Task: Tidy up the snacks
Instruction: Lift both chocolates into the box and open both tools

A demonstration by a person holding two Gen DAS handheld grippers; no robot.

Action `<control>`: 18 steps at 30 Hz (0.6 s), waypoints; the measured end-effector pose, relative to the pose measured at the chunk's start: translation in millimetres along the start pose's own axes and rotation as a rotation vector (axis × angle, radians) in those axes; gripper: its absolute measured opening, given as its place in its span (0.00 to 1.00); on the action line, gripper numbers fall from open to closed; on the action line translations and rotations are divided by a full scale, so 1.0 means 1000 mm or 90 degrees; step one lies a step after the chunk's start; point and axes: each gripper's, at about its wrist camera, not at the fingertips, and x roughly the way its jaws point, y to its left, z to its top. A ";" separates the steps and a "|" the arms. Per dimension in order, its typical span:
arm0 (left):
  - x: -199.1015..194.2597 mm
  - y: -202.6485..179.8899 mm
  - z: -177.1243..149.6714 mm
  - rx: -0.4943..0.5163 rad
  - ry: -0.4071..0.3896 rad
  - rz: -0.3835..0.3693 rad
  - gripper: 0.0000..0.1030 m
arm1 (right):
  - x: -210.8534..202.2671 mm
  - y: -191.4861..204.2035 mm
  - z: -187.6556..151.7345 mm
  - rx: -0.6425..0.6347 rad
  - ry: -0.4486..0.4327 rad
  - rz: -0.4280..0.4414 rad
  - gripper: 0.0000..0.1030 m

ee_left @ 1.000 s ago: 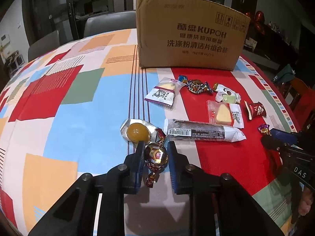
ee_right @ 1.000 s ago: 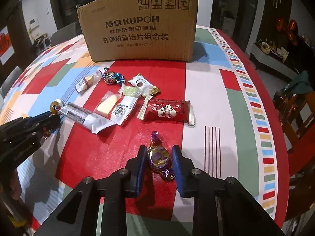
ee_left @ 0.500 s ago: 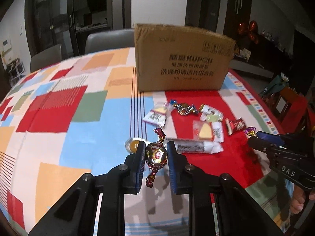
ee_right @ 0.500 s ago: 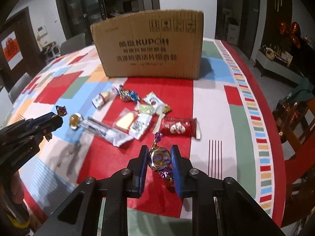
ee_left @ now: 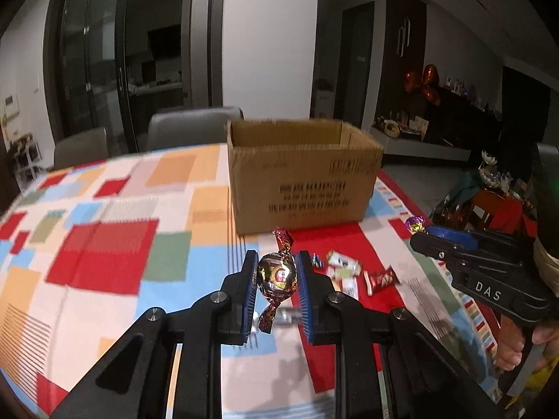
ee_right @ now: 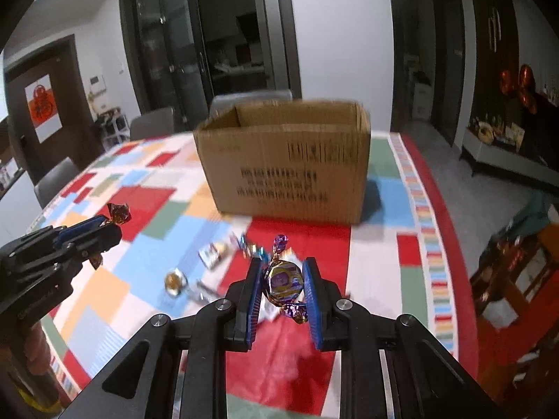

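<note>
A red-and-gold foil candy [ee_left: 277, 277] is clamped across its round middle by the left gripper [ee_left: 276, 281], and a purple foil candy [ee_right: 283, 278] likewise by the right gripper [ee_right: 283, 284], so the twisted ends are left free. Both are held clear above the table [ee_left: 104, 244], seemingly so they can be carried over the rim of the open cardboard box [ee_left: 300, 174] set toward the far edge. Other snacks [ee_left: 353, 272] are left lying on the red patch in front of the box, between it and the near edge
</note>
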 end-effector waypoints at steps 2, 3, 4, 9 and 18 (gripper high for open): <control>-0.002 0.001 0.010 0.004 -0.010 0.004 0.22 | -0.003 0.001 0.012 -0.007 -0.020 -0.002 0.24; -0.001 0.001 0.016 0.008 -0.015 0.003 0.22 | -0.004 0.002 0.016 -0.010 -0.027 -0.001 0.24; 0.000 0.001 0.023 0.012 -0.019 0.002 0.22 | -0.004 0.002 0.021 -0.013 -0.035 0.001 0.24; 0.011 0.001 0.049 0.012 -0.040 -0.002 0.22 | 0.001 0.000 0.049 -0.012 -0.058 0.009 0.24; 0.046 0.008 0.098 0.018 -0.063 -0.019 0.21 | 0.024 -0.012 0.092 -0.013 -0.086 0.001 0.24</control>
